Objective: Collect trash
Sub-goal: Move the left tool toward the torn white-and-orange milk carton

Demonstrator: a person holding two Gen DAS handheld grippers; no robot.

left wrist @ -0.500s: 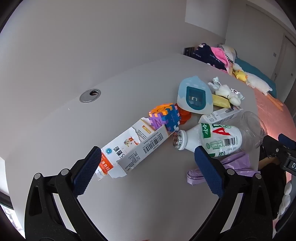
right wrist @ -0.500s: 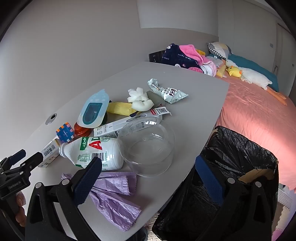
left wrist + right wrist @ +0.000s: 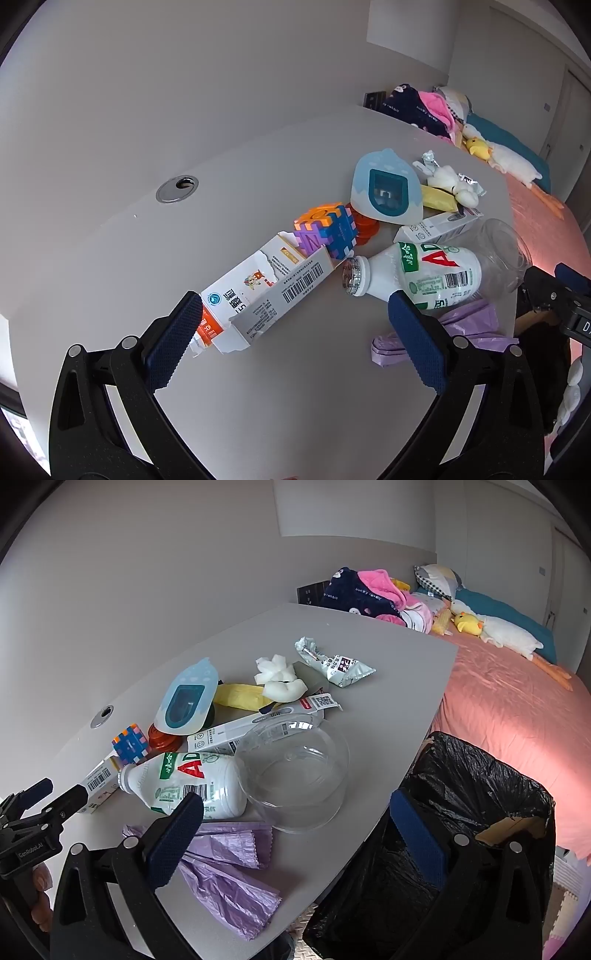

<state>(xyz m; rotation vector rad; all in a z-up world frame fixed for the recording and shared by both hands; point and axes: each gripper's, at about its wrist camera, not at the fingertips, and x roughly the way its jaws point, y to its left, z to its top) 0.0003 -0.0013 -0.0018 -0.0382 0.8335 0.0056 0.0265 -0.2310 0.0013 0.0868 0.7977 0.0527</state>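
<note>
The left gripper (image 3: 291, 334) hangs over the grey table (image 3: 240, 177) with its jaws spread wide and nothing between the pads; the torn white carton (image 3: 258, 291) lies just beyond its left finger, toward ten o'clock from the gap, its open ragged end nearest the pad and its barcode side up; the white bottle (image 3: 413, 277) lies on its side toward one o'clock, just past the right finger, cap pointing at the carton, a green and red label round its body; a crumpled purple bag (image 3: 465, 325) shows behind the right finger at three o'clock.

The right gripper (image 3: 295, 819) is likewise wide apart and holds nothing; its left finger hangs over the table edge, its right finger over the black-lined bin (image 3: 476, 805), which stands against the table's near edge at three o'clock; the clear plastic bowl (image 3: 295, 775) sits at twelve o'clock, touching the bottle's base; the bottle lies at eleven o'clock; the purple bag spreads flat beneath the left finger, at eight o'clock; farther off at twelve o'clock lie a long white box (image 3: 243, 731), a yellow wad (image 3: 240, 696), white foam pieces (image 3: 280, 679) and a silver-green wrapper (image 3: 336, 664).
</note>
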